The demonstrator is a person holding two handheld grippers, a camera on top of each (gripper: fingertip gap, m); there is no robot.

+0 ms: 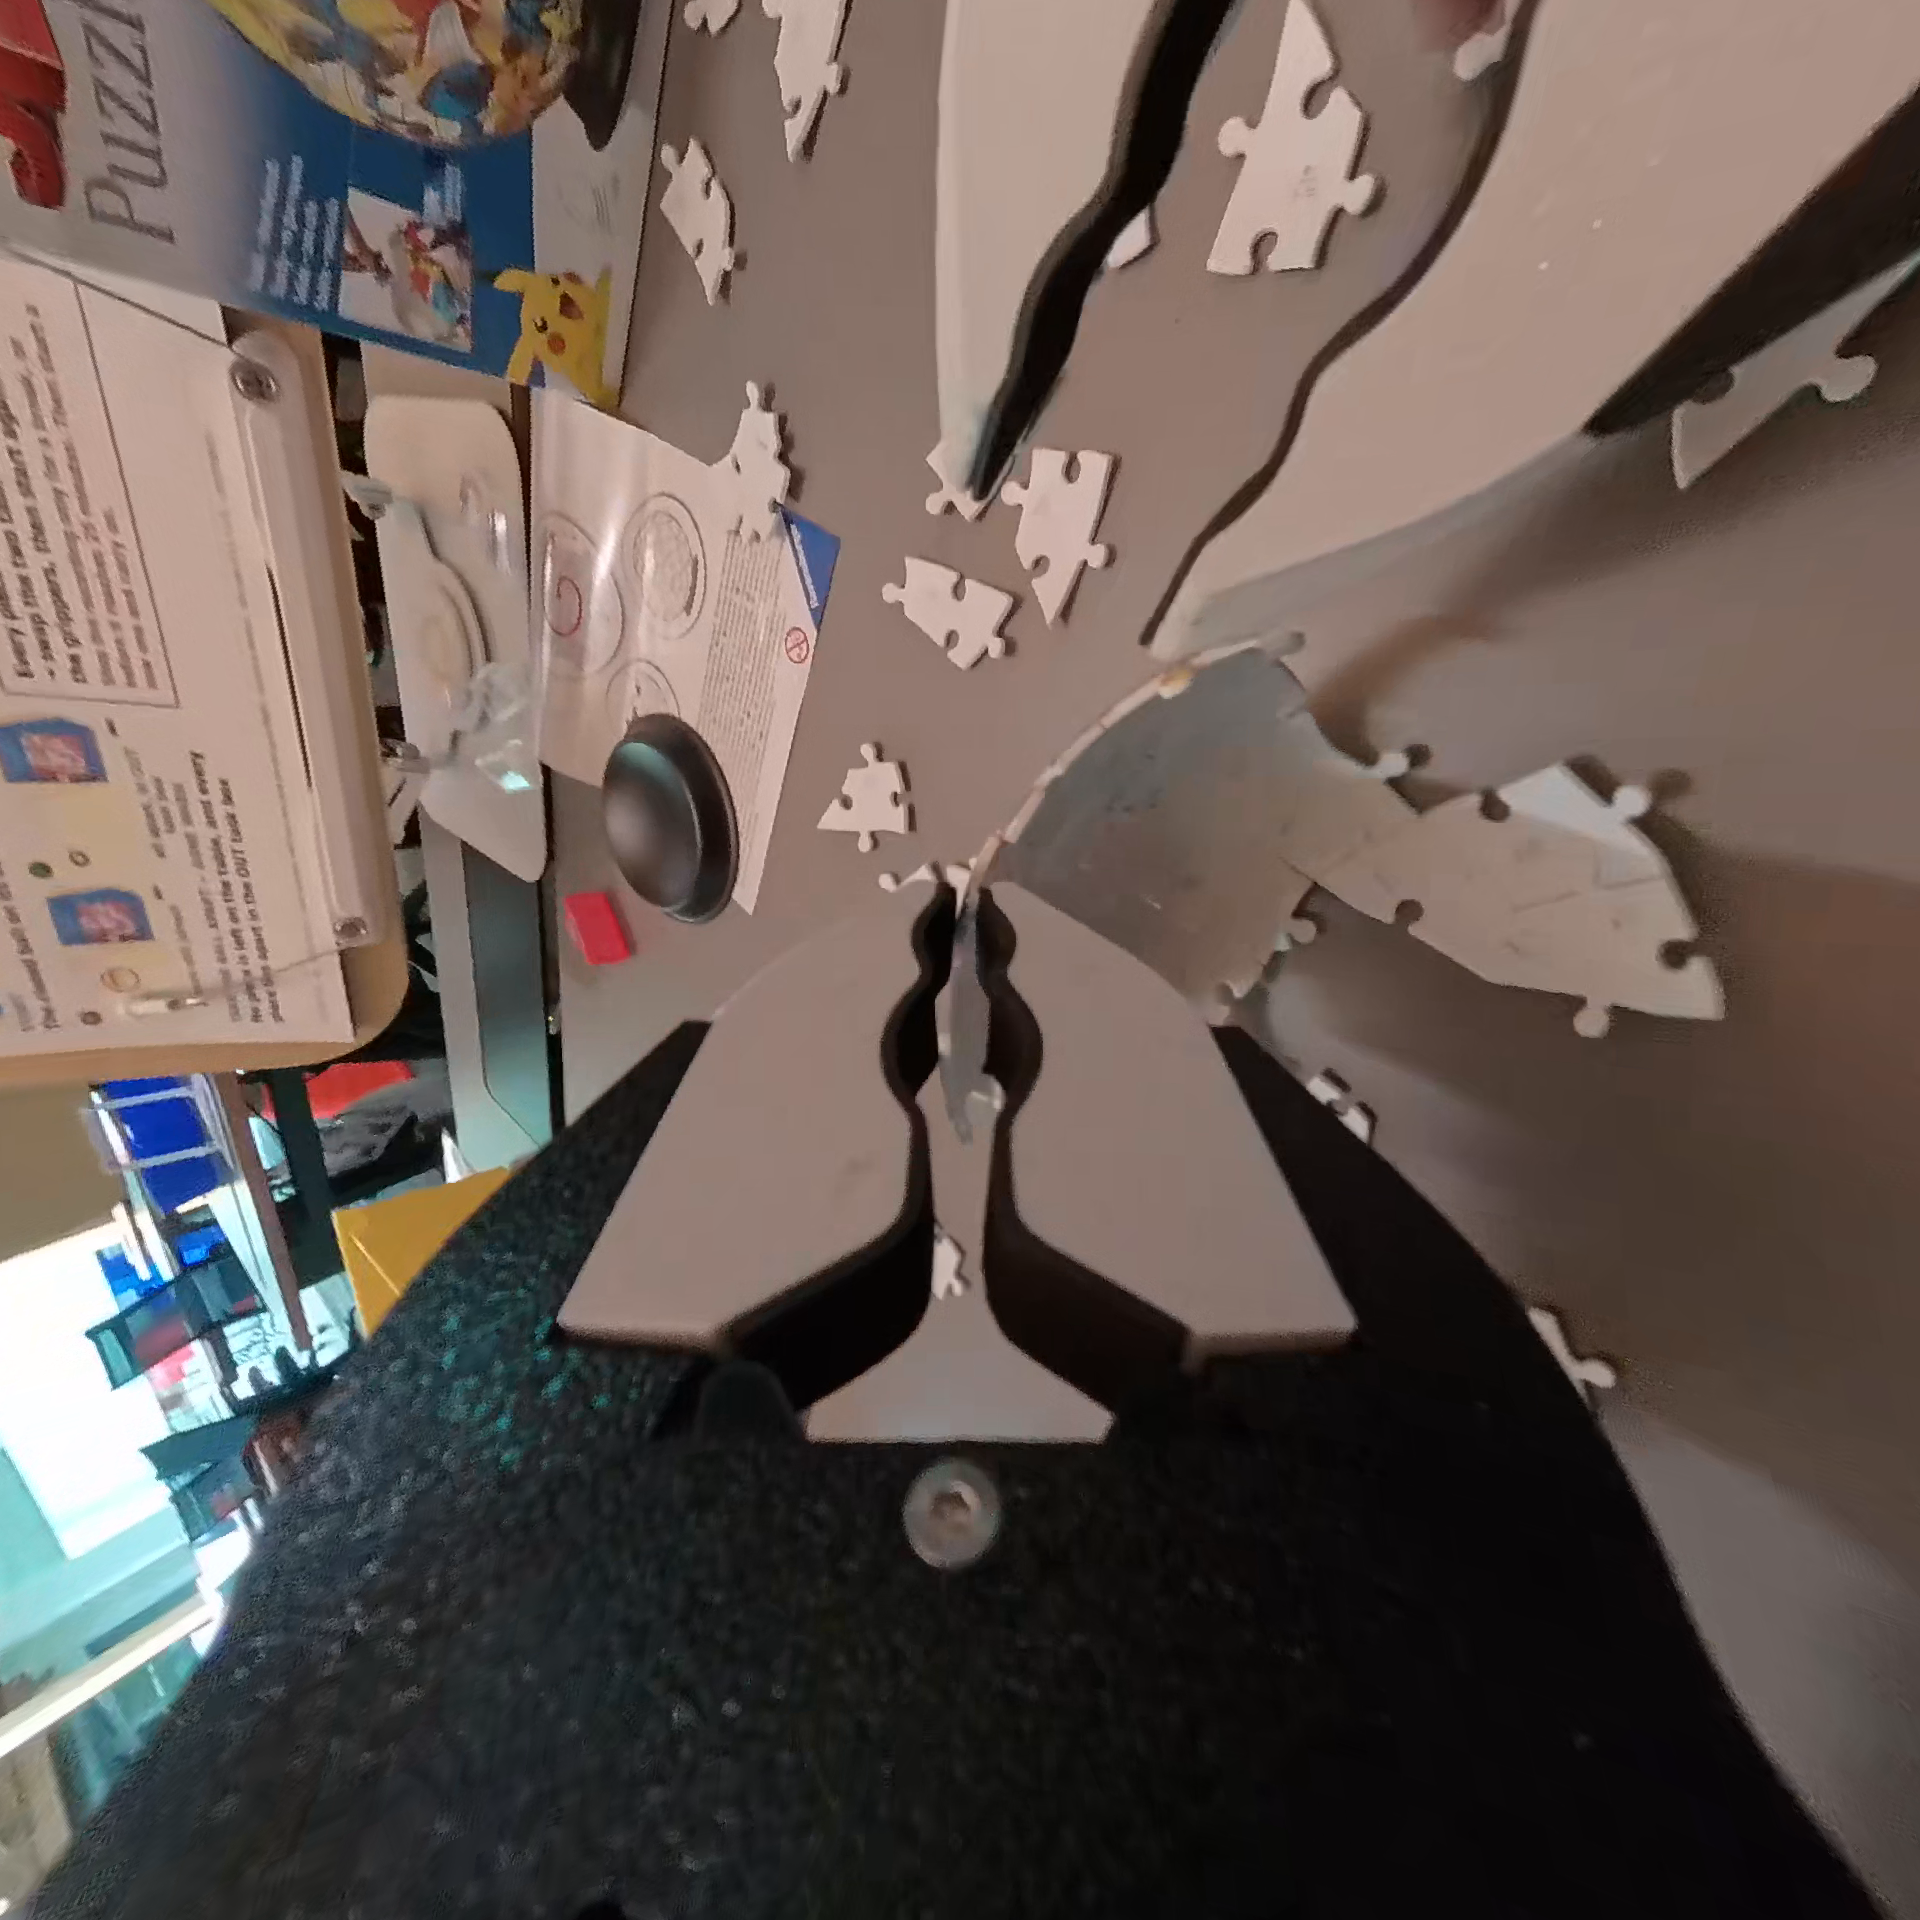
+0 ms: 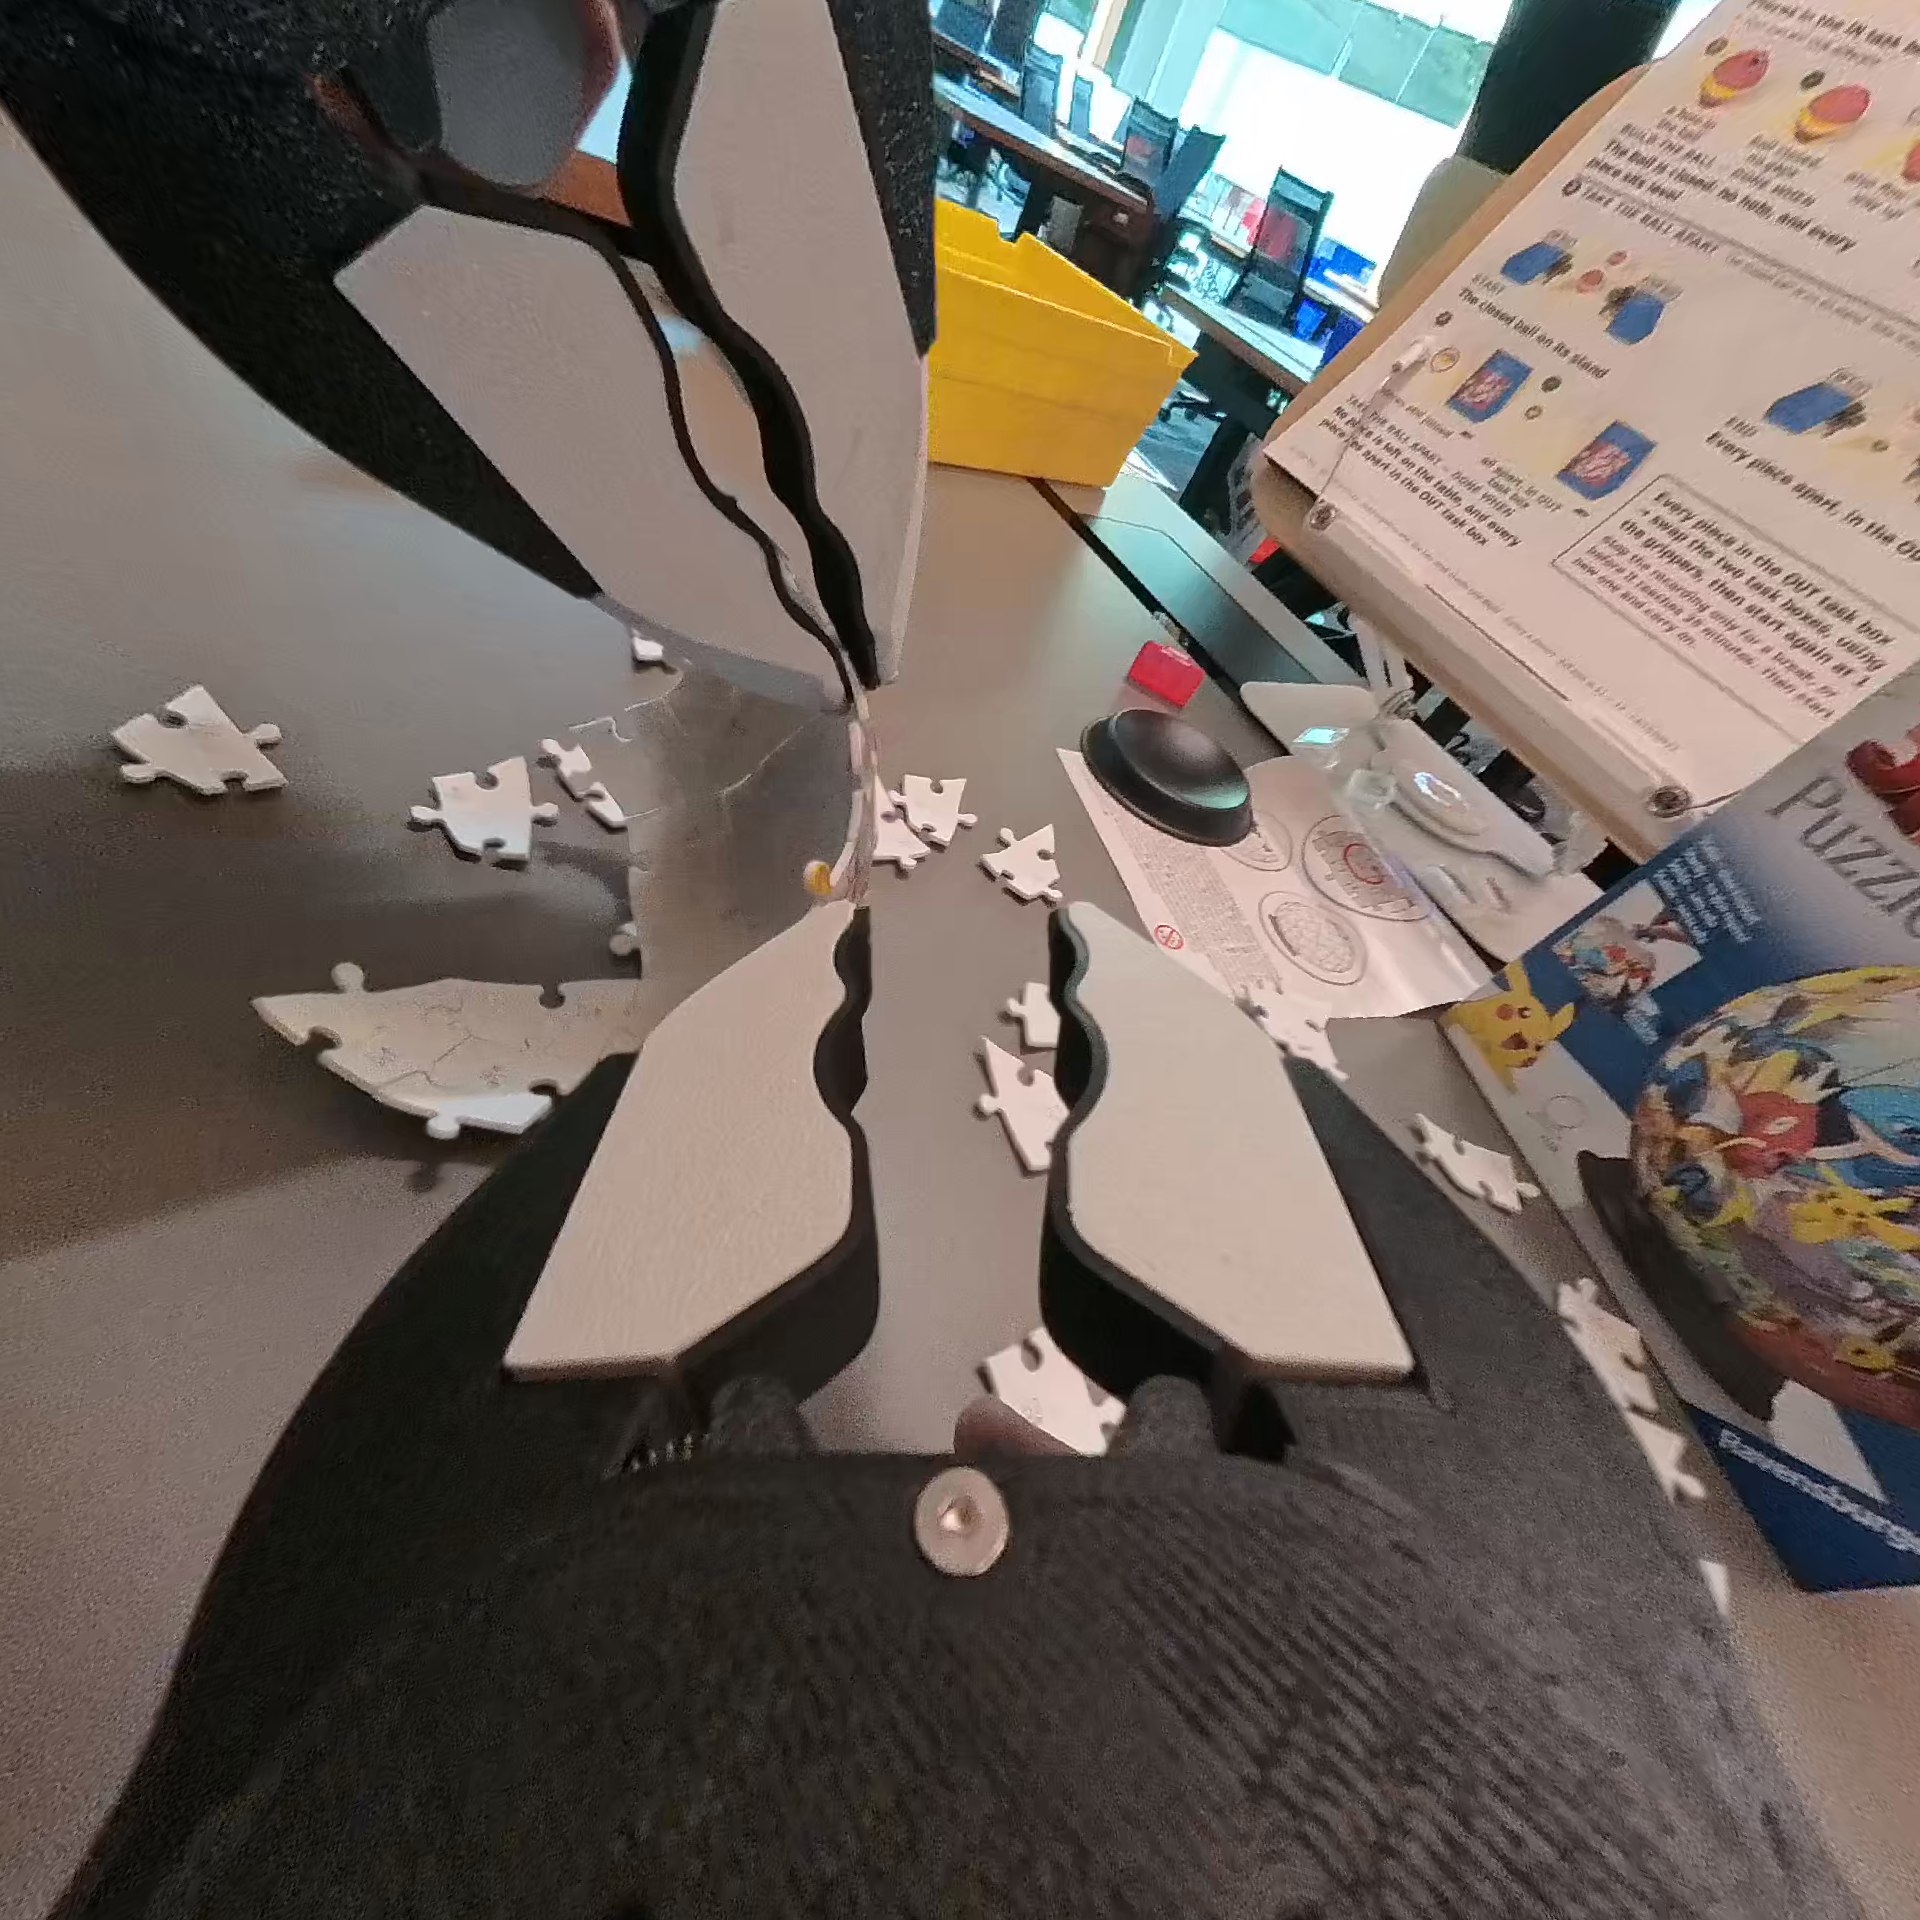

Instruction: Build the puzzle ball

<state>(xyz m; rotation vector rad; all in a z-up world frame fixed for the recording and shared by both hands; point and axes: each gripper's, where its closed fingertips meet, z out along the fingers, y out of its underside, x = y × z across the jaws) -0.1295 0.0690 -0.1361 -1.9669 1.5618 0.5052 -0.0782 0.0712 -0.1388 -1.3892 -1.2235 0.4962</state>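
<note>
My left gripper (image 1: 961,899) is shut on the rim of the curved assembled puzzle section (image 1: 1195,831), which it holds tilted with its far end near the grey table. The right wrist view shows that gripper (image 2: 857,675) at upper left, pinching the section (image 2: 457,1039). My right gripper (image 2: 956,920) is open and empty, just in front of the section's held rim; loose white pieces (image 2: 1023,1101) lie on the table between its fingers. The left wrist view also shows the right gripper (image 1: 1070,561) at the top, open. More loose pieces (image 1: 951,608) lie scattered.
A black ball stand (image 2: 1164,774) sits on an instruction leaflet (image 2: 1278,914). The puzzle box (image 2: 1766,1143) stands at the right, a tilted instruction board (image 2: 1610,416) behind it. Yellow bins (image 2: 1039,364) and a small red block (image 2: 1164,665) are farther back. Spacing between my two grippers at the tips: around 6 cm.
</note>
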